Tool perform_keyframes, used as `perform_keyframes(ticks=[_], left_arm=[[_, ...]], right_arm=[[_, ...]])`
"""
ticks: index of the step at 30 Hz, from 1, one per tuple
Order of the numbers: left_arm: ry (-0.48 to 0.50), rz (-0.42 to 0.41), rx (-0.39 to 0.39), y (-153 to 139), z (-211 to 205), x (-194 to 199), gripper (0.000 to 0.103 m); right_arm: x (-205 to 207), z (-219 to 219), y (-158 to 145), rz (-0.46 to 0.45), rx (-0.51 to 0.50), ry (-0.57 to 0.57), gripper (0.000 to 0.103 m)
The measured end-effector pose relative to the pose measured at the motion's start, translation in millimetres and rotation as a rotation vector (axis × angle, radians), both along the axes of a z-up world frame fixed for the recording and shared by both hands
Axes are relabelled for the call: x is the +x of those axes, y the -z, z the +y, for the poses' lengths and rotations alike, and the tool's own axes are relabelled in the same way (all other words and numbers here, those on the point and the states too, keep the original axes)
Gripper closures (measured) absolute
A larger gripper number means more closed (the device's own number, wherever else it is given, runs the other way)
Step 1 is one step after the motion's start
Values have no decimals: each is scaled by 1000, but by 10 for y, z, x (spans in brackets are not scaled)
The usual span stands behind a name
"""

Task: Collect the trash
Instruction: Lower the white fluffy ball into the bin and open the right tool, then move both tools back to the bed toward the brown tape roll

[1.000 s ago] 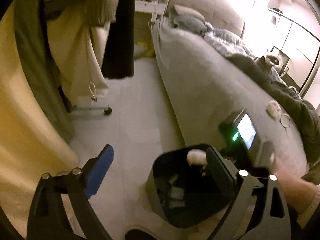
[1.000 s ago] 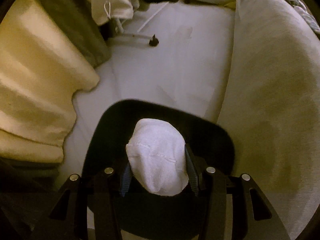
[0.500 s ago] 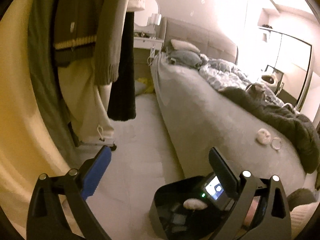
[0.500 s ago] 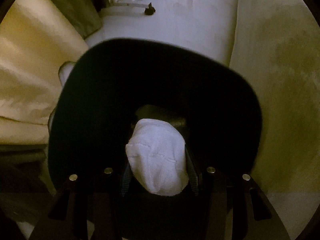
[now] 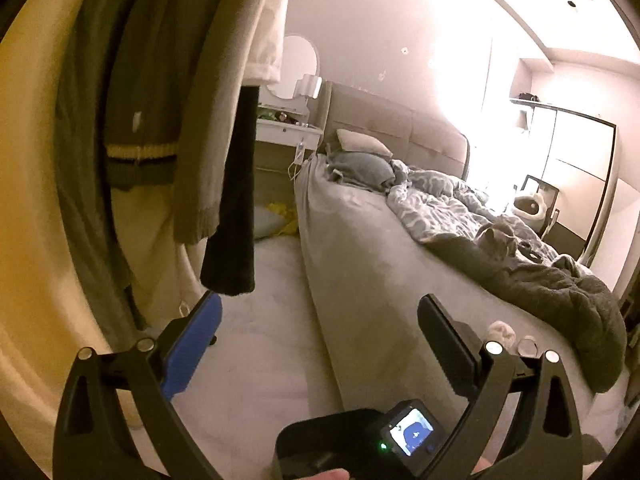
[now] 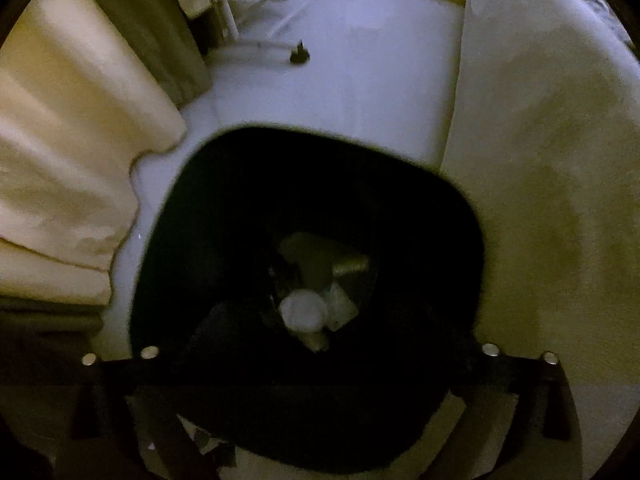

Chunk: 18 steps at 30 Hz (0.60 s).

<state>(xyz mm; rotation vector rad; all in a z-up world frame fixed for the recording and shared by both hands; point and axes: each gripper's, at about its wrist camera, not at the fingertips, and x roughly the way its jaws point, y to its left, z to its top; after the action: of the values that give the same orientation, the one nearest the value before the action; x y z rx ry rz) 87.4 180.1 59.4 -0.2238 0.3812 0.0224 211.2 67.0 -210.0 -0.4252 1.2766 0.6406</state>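
Observation:
A black trash bin [image 6: 452, 216] stands on the floor beside the bed. My right gripper [image 6: 320, 354] hangs open over its mouth with its jaws spread wide. A white crumpled wad [image 6: 302, 312] lies inside the bin among other scraps. In the left wrist view the bin's rim [image 5: 320, 428] shows at the bottom, with the right gripper's camera body [image 5: 408, 436] above it. My left gripper [image 5: 320, 328] is open and empty, raised and pointing along the bed. A small white wad [image 5: 501, 332] and a ring-shaped item [image 5: 527, 345] lie on the bed [image 5: 380, 280].
Clothes [image 5: 168, 128] hang on a rack at the left, its wheeled foot [image 6: 299, 55] on the floor. A cream curtain [image 6: 68, 152] falls beside the bin. A grey cat [image 5: 498, 240] lies on the rumpled blankets. A white dressing table [image 5: 288, 130] stands at the bed's head.
My right gripper has opened and let go of the white wad, which now lies in the bin. My left gripper has tilted upward toward the bed.

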Motion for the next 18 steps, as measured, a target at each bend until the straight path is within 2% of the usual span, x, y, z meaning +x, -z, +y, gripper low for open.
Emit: perform_keyframes(ticks=[9, 18], left_arm=[[26, -23, -20, -134, -318, 187, 3], [74, -62, 14, -124, -717, 357, 3]], right_arm=[[45, -329, -757, -149, 114, -2, 3], [75, -801, -1075, -275, 139, 31, 3]])
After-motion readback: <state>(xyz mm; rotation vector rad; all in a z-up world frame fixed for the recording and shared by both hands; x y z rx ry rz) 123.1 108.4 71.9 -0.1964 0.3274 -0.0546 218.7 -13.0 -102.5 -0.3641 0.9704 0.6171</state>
